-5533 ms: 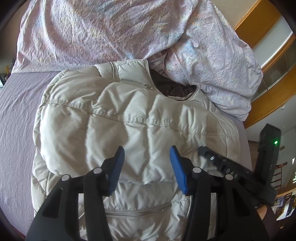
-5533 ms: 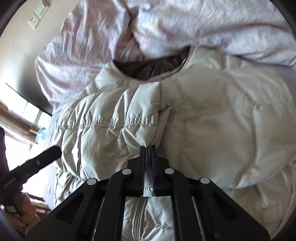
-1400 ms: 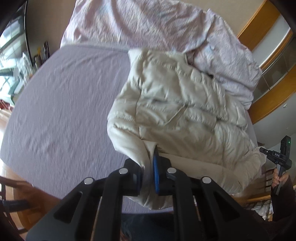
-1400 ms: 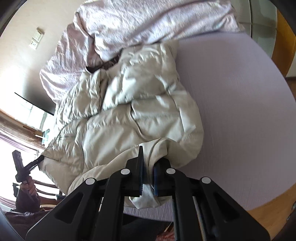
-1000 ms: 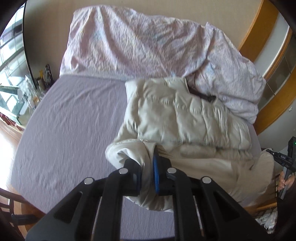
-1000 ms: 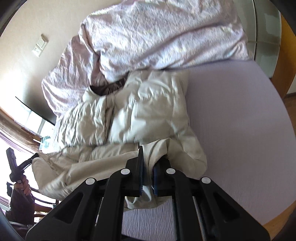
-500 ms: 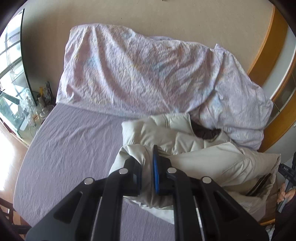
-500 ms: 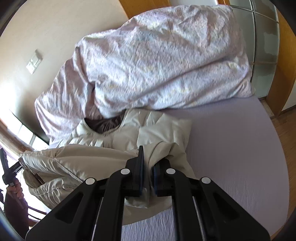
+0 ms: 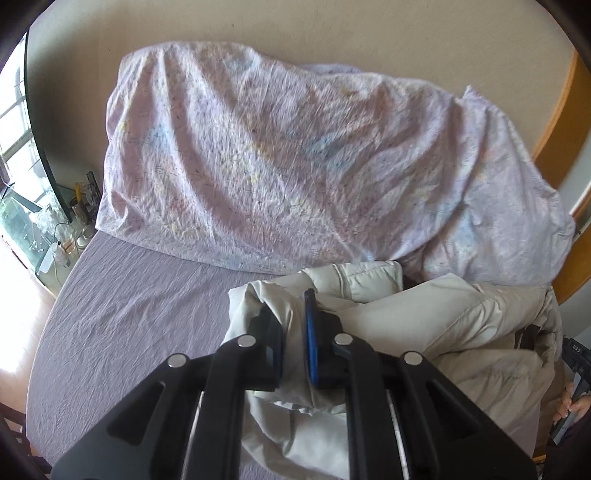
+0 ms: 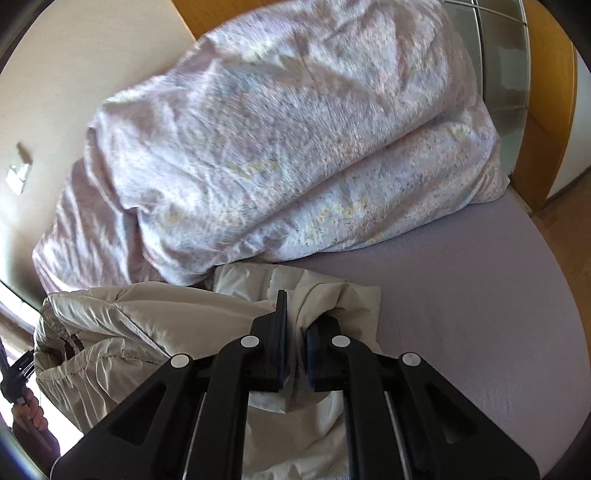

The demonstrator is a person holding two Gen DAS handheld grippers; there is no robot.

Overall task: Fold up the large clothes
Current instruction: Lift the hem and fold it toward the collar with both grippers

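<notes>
Fabric of the cream puffer jacket (image 9: 424, 321) is sitting pinched in both grippers; the left gripper (image 9: 293, 332) is clamping a bunched fold of the hem with its jaws closed almost flat on the cloth, and the right gripper (image 10: 295, 332) is gripping another fold of the same edge in the same way, its jaws nearly together with only the cloth between them. The jacket is lying on the lilac bed sheet (image 9: 122, 306), doubled over on itself, with its far end touching the foot of the crumpled floral duvet (image 9: 295, 166) that is heaped against the beige wall (image 9: 332, 33); the held edge is hanging above the lower layer, on the near side of the duvet. In the right wrist view the jacket (image 10: 147, 325) is lying just below the duvet (image 10: 295, 147), with bare sheet (image 10: 461, 314) stretching away on the side farther from the window. A hand (image 10: 27, 415) is showing at the left edge of that view, well apart from the duvet, grasping the other gripper's handle; wooden framing (image 10: 546, 110) is standing beyond the duvet's far end.
</notes>
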